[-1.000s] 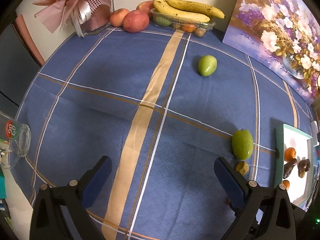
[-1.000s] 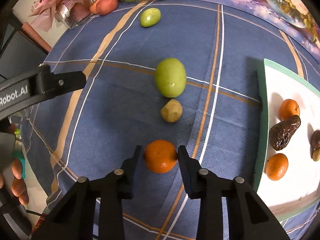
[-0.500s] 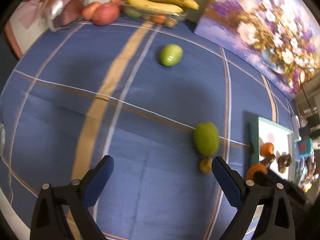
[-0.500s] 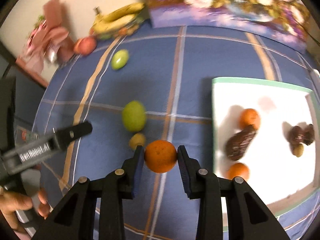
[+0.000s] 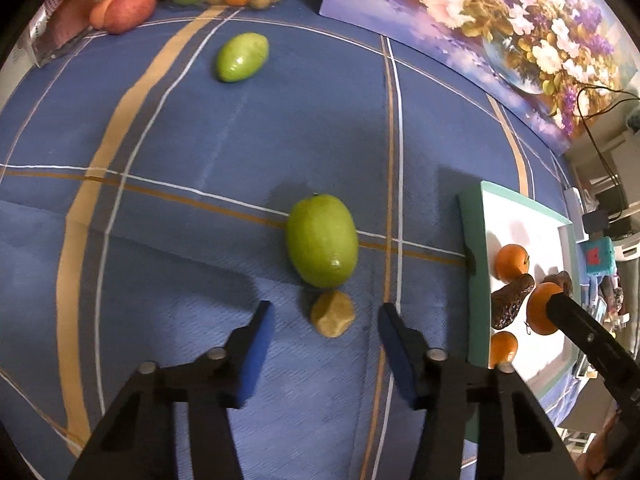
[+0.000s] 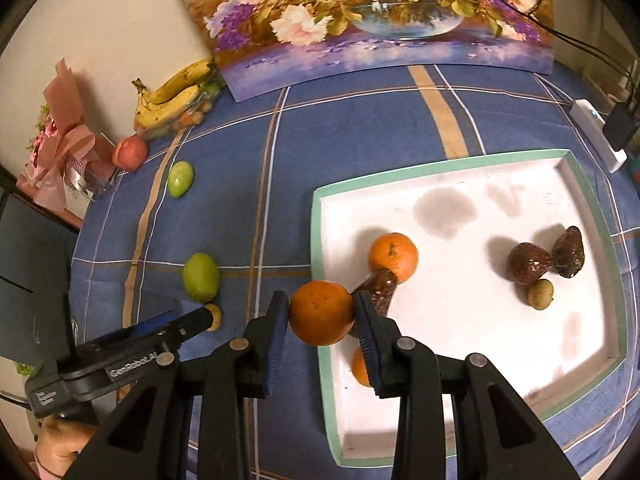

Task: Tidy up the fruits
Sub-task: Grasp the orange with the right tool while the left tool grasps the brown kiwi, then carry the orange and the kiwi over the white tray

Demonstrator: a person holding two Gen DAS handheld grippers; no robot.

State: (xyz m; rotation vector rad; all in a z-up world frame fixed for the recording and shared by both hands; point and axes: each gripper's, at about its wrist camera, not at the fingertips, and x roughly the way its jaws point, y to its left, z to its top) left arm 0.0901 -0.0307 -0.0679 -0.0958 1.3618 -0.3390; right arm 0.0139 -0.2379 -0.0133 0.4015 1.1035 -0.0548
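Clamping an orange (image 6: 321,312) between its pads, the right hand-held gripper (image 6: 321,314) hovers over the white tray's (image 6: 320,216) 9 o'clock rim. The left hand-held gripper (image 5: 326,334) gapes wide, empty, around a small tan fruit (image 5: 332,314) on the counter (image 5: 200,152), a green mango (image 5: 322,240) at 12 o'clock.

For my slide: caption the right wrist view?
Right gripper carries an orange over the tray's edge.

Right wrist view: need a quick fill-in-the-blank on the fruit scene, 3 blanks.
1. The right gripper is shut on an ____ fruit, at the near-left edge of the tray.
2. The left gripper has its jaws ____, with the small yellow-brown fruit ahead between them.
3. The large green fruit lies on the blue ____.

Missing: orange; open; tablecloth
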